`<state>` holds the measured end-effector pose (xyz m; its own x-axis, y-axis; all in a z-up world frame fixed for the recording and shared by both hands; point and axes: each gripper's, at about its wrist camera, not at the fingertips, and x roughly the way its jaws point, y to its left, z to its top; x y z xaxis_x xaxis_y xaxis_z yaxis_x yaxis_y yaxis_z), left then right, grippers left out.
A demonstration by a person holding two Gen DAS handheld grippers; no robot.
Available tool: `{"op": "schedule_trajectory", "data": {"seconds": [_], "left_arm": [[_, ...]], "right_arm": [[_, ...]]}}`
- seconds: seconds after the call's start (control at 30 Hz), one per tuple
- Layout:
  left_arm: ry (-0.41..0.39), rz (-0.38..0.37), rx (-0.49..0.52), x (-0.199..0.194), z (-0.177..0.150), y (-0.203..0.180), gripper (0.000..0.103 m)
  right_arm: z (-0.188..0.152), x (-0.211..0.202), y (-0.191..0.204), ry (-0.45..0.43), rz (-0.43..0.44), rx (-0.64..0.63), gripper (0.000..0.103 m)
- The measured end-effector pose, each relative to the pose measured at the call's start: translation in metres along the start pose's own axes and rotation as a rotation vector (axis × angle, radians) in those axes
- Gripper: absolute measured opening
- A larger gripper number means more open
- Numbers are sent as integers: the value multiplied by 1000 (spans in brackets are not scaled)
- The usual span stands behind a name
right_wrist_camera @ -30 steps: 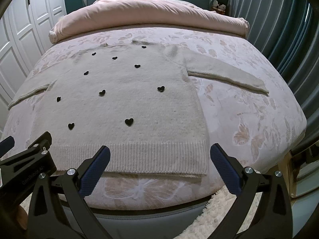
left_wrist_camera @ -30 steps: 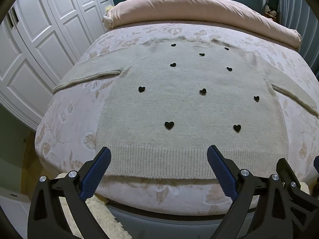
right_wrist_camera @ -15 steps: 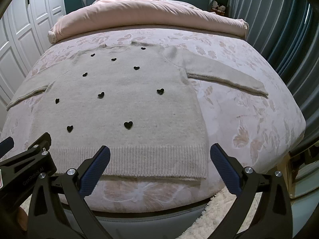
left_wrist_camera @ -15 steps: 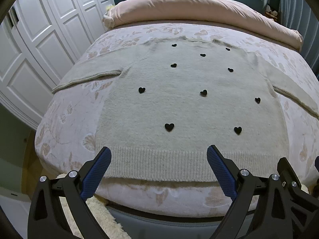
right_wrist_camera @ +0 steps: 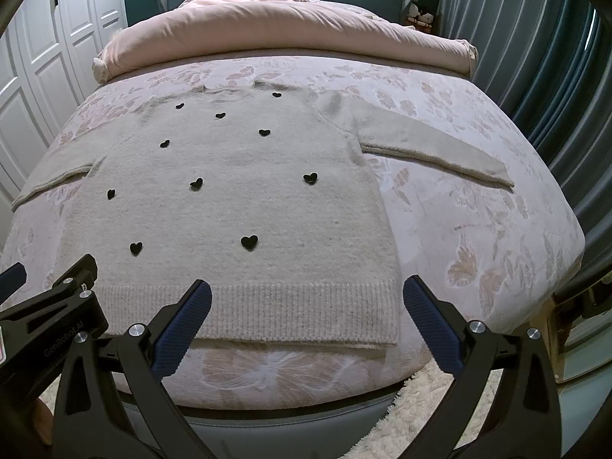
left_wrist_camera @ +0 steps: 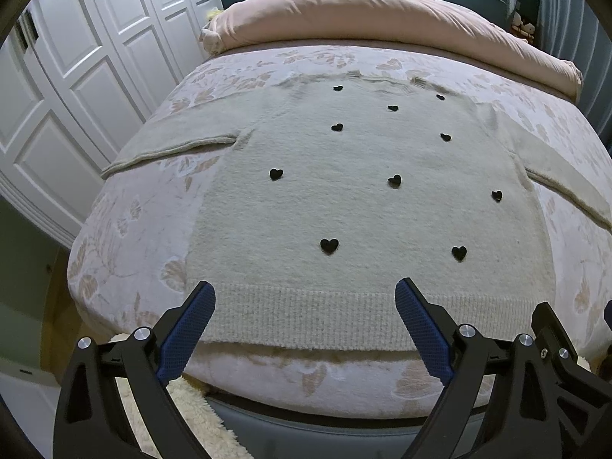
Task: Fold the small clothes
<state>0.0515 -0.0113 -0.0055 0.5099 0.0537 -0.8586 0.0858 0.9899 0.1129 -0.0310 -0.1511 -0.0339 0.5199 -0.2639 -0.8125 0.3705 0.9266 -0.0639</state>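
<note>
A cream knit sweater (left_wrist_camera: 363, 206) with small black hearts lies flat and face up on the bed, both sleeves spread sideways; the right wrist view shows the sweater (right_wrist_camera: 244, 206) too. Its ribbed hem (left_wrist_camera: 325, 317) runs along the bed's near edge. My left gripper (left_wrist_camera: 306, 325) hangs open just in front of the left half of the hem, with nothing between its fingers. My right gripper (right_wrist_camera: 306, 325) is open as well, level with the hem's right corner (right_wrist_camera: 386, 313). The left gripper's black body (right_wrist_camera: 49, 325) shows at the lower left of the right wrist view.
The bed (left_wrist_camera: 126, 237) has a pale floral cover. A rolled pink duvet (left_wrist_camera: 382, 11) lies across its far end. White wardrobe doors (left_wrist_camera: 76, 76) stand on the left, teal curtains (right_wrist_camera: 554, 57) on the right. A fluffy cream rug (right_wrist_camera: 413, 405) lies on the floor below the bed.
Both grippers have crept slightly closer to the sweater's hem. Both stay open, and the sweater has not moved.
</note>
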Motion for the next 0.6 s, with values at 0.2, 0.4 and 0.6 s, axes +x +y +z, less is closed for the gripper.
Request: {"op": "schedule_trajectory", "data": {"seconds": [0.2, 0.4, 0.6], "left_arm": [[-1, 0, -3, 0, 0, 4, 92], [1, 0, -2, 0, 0, 5, 91], [-1, 8, 1, -2, 1, 5, 91]], "right_arm": [[0, 0, 0, 0, 0, 1, 98], [-1, 0, 0, 0, -1, 1, 98], [0, 0, 0, 2, 0, 1, 98]]}}
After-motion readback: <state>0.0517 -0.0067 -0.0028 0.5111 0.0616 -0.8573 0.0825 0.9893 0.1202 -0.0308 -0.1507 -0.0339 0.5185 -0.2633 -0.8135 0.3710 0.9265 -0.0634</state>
